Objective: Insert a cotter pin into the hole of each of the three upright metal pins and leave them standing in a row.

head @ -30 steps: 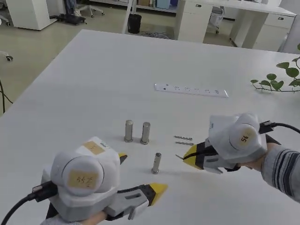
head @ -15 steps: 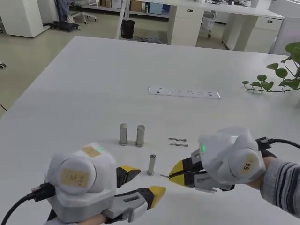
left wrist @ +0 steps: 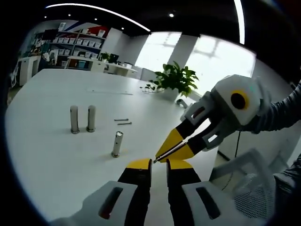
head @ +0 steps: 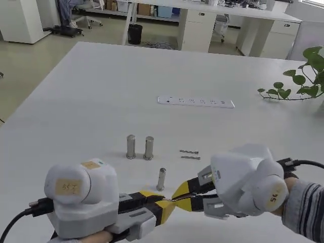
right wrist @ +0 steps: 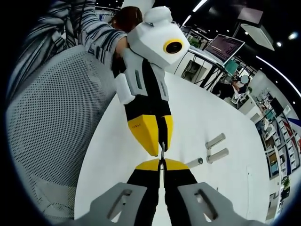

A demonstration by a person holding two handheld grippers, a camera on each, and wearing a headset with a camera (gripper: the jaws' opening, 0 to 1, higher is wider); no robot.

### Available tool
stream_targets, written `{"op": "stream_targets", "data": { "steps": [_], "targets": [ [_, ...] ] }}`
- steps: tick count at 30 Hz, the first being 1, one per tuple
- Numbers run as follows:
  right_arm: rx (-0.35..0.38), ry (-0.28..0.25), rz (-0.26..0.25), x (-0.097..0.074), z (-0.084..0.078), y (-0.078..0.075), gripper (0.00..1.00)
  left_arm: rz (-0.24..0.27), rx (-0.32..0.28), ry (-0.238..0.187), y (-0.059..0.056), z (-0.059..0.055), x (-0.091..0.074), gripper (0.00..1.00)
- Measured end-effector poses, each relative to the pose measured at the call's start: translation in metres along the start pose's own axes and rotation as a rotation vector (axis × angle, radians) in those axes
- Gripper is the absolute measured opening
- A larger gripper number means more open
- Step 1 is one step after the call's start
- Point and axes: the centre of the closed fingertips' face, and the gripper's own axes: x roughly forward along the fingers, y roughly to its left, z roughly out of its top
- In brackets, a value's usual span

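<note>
Right gripper (head: 179, 197) clamps the thin grey metal cotter pin (left wrist: 168, 153) just in front of the lone short upright steel pin (head: 161, 178); we judge its free tip meets the narrowly parted left gripper (head: 158, 201) to re-aim it for the hole.

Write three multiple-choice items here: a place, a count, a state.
1. Where do the loose cotter pins lie? A right of the paired metal pins; B left of them; C on top of them.
2. How many metal pins stand? A two; B three; C five.
3. The right gripper is: A open; B shut on a cotter pin; C shut, empty.
Key: 1 A, they lie beside the pair; 2 B, two together, one nearer; 3 B, a pin juts from its closed jaws.
</note>
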Motion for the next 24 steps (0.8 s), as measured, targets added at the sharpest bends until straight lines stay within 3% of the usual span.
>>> {"op": "stream_targets", "data": {
  "steps": [5, 24],
  "targets": [
    [-0.005, -0.006, 0.002, -0.0001, 0.003, 0.0014, 0.0, -0.011, -0.051, -0.038, 0.0003, 0.0049, -0.0016, 0.02],
    [-0.007, -0.01, -0.015, -0.003, 0.0065, 0.0009, 0.0, -0.02, -0.103, -0.039, -0.0023, 0.0033, -0.0016, 0.0]
  ]
}}
